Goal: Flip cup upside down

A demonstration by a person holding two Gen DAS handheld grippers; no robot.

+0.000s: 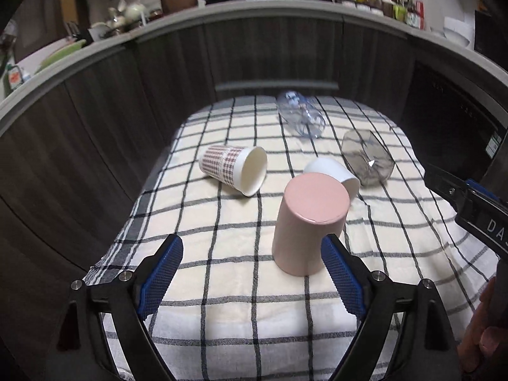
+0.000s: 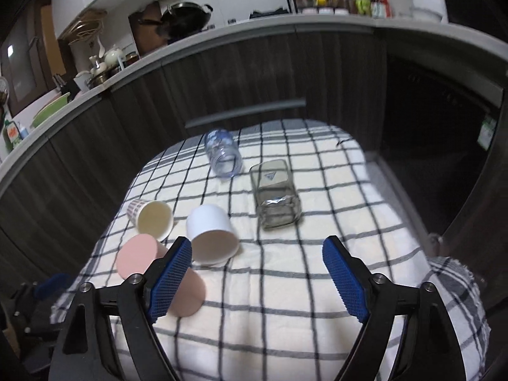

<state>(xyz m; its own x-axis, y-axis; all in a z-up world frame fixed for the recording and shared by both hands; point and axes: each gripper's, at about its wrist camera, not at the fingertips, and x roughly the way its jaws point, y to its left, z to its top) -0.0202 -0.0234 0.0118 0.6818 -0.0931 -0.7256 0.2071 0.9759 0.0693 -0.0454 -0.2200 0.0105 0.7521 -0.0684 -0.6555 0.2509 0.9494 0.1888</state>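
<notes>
A pink cup (image 1: 308,225) stands upside down on the checked cloth (image 1: 222,311), just ahead of my open left gripper (image 1: 252,263) and close to its right finger (image 1: 341,273). It also shows in the right wrist view (image 2: 139,257), partly behind the left finger. A white cup (image 1: 336,171) (image 2: 212,231) lies on its side behind it. A red-checked paper cup (image 1: 235,168) (image 2: 152,216) lies on its side to the left. My right gripper (image 2: 257,273) is open and empty above the cloth, and its body (image 1: 476,216) shows at the right in the left wrist view.
A clear bluish glass (image 1: 300,116) (image 2: 223,154) and a grey square glass (image 1: 368,158) (image 2: 276,197) lie on their sides farther back. Dark cabinet fronts (image 1: 158,95) curve around the table, under a cluttered counter (image 2: 317,16).
</notes>
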